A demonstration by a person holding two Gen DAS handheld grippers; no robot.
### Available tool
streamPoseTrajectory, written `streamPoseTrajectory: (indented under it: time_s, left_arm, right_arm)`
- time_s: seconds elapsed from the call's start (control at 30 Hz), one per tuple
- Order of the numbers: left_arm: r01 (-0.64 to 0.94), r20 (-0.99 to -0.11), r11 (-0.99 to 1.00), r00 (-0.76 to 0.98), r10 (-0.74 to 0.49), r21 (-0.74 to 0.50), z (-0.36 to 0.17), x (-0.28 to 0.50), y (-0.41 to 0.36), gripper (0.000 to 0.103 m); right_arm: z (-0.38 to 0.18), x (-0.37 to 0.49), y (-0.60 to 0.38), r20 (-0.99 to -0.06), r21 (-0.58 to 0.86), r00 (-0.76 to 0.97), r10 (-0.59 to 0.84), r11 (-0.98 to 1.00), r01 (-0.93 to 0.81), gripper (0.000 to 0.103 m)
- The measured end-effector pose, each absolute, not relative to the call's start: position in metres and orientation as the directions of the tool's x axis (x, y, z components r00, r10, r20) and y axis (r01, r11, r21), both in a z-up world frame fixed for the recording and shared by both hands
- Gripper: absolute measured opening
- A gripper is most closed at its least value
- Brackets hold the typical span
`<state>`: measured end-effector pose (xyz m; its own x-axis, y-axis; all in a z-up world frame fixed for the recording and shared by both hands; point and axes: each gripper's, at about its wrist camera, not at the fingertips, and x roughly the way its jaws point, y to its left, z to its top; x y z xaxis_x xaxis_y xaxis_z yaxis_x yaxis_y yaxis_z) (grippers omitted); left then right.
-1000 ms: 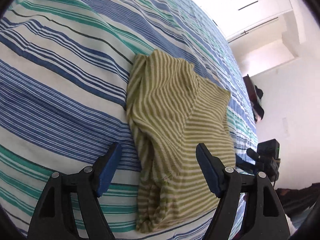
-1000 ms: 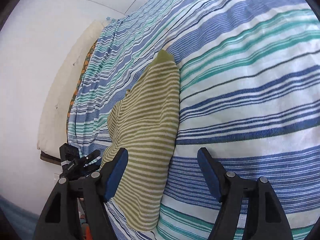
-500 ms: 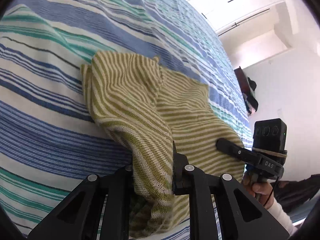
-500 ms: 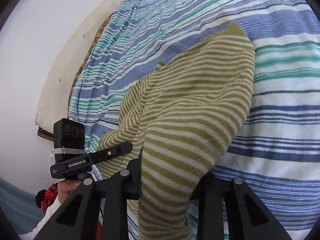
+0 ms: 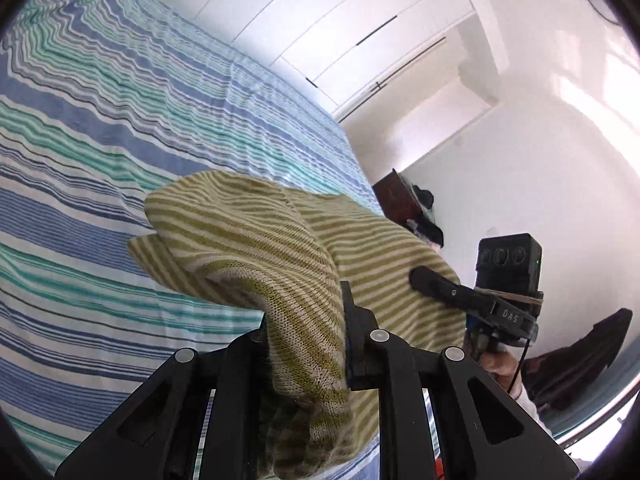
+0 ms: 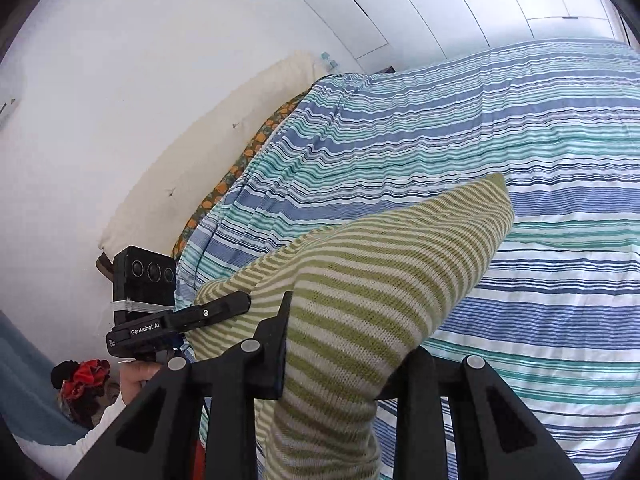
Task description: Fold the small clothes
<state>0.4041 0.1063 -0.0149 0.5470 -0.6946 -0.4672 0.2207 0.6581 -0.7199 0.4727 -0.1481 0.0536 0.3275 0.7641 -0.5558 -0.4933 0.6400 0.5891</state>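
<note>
A small green-and-cream striped knit garment (image 5: 280,248) is held up off the striped bed between both grippers. My left gripper (image 5: 304,340) is shut on one near edge of it, with cloth bunched between the jaws. My right gripper (image 6: 340,344) is shut on the opposite near edge of the garment (image 6: 380,264). The far end of the garment still trails toward the bedspread. Each gripper shows in the other's view: the right one (image 5: 436,284) and the left one (image 6: 224,308).
The bed carries a blue, teal and white striped cover (image 5: 120,120), also seen in the right wrist view (image 6: 520,140). White wardrobe doors (image 5: 360,20) stand behind it. A cream headboard (image 6: 200,152) lies at the left. Dark clothes (image 5: 580,348) and a red item (image 6: 84,376) lie on the floor.
Both grippers closed on the garment's near edge, then lifted it off the bed. The cameras now tilt upward, showing more wall and wardrobe.
</note>
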Motion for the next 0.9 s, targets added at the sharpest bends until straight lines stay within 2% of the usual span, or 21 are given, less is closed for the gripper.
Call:
streamPoseTrajectory:
  time_s: [0.07,0.1,0.13,0.2,0.23,0.27,0.3,0.37,0.4,0.43,0.47,0.53,0.57,0.6,0.73,0.8,0.9]
  left_arm:
    - [0.204,-0.506,0.667,0.506,-0.699,-0.717,-0.041,0.391,0.091,0.016]
    - [0.184,-0.546,0.687,0.480,-0.687,-0.703,-0.062,0.385,0.080,0.021]
    - [0.154,-0.608,0.729,0.453,-0.652,-0.667,-0.088,0.378,0.068,0.033]
    - [0.079,-0.777,0.854,0.380,-0.502,-0.513,-0.144,0.362,0.048,0.045]
    - [0.046,-0.837,0.899,0.346,-0.423,-0.435,-0.166,0.347,0.044,0.045]
    - [0.020,-0.866,0.920,0.330,-0.375,-0.391,-0.181,0.330,0.044,0.044]
    - [0.010,-0.856,0.918,0.356,-0.375,-0.398,-0.183,0.308,0.049,0.045]
    - [0.015,-0.840,0.938,0.440,-0.318,-0.347,-0.165,0.266,0.054,0.058]
    - [0.019,-0.841,0.961,0.478,-0.252,-0.277,-0.152,0.250,0.051,0.074]
    - [0.028,-0.832,0.977,0.519,-0.196,-0.213,-0.138,0.232,0.047,0.080]
    - [0.040,-0.814,0.986,0.559,-0.156,-0.162,-0.124,0.216,0.043,0.082]
    - [0.063,-0.790,0.996,0.606,-0.091,-0.066,-0.098,0.192,0.031,0.091]
    - [0.061,-0.778,0.998,0.626,-0.047,-0.012,-0.086,0.181,0.024,0.093]
    - [0.040,-0.770,0.998,0.638,0.005,0.040,-0.075,0.173,0.017,0.099]
    - [-0.067,-0.746,0.986,0.647,0.157,0.150,-0.041,0.139,0.008,0.102]
    - [-0.088,-0.752,0.990,0.644,0.143,0.113,-0.034,0.123,0.011,0.102]
    - [-0.139,-0.808,0.990,0.580,0.099,0.021,-0.026,0.108,0.020,0.102]
  right_arm:
    - [0.038,0.455,-0.169,-0.574,0.604,0.305,0.760,0.645,-0.468,0.028]
    - [0.024,0.446,-0.180,-0.585,0.615,0.292,0.757,0.648,-0.448,0.029]
    - [0.002,0.435,-0.191,-0.601,0.626,0.278,0.749,0.658,-0.419,0.030]
    - [-0.056,0.417,-0.209,-0.706,0.584,0.243,0.665,0.741,-0.332,0.044]
    - [-0.088,0.408,-0.220,-0.787,0.511,0.225,0.574,0.812,-0.281,0.063]
    - [-0.115,0.396,-0.233,-0.851,0.432,0.214,0.480,0.870,-0.236,0.067]
    - [-0.132,0.382,-0.247,-0.879,0.385,0.217,0.425,0.900,-0.204,0.067]
    - [-0.138,0.347,-0.277,-0.862,0.394,0.278,0.425,0.905,-0.163,0.068]
    - [-0.133,0.328,-0.289,-0.847,0.404,0.314,0.429,0.904,-0.143,0.072]
    - [-0.124,0.309,-0.297,-0.836,0.403,0.352,0.421,0.906,-0.126,0.083]
    - [-0.114,0.292,-0.302,-0.828,0.392,0.387,0.406,0.912,-0.119,0.093]
    - [-0.091,0.260,-0.302,-0.813,0.344,0.456,0.363,0.930,-0.128,0.099]
    - [-0.081,0.245,-0.300,-0.807,0.315,0.484,0.340,0.940,-0.134,0.100]
    - [-0.072,0.233,-0.295,-0.803,0.289,0.505,0.317,0.948,-0.136,0.100]
    - [-0.039,0.192,-0.270,-0.797,0.218,0.536,0.279,0.960,-0.176,0.100]
    - [-0.019,0.175,-0.256,-0.788,0.168,0.560,0.256,0.964,-0.204,0.100]
    - [0.005,0.153,-0.238,-0.795,0.081,0.572,0.202,0.970,-0.229,0.100]
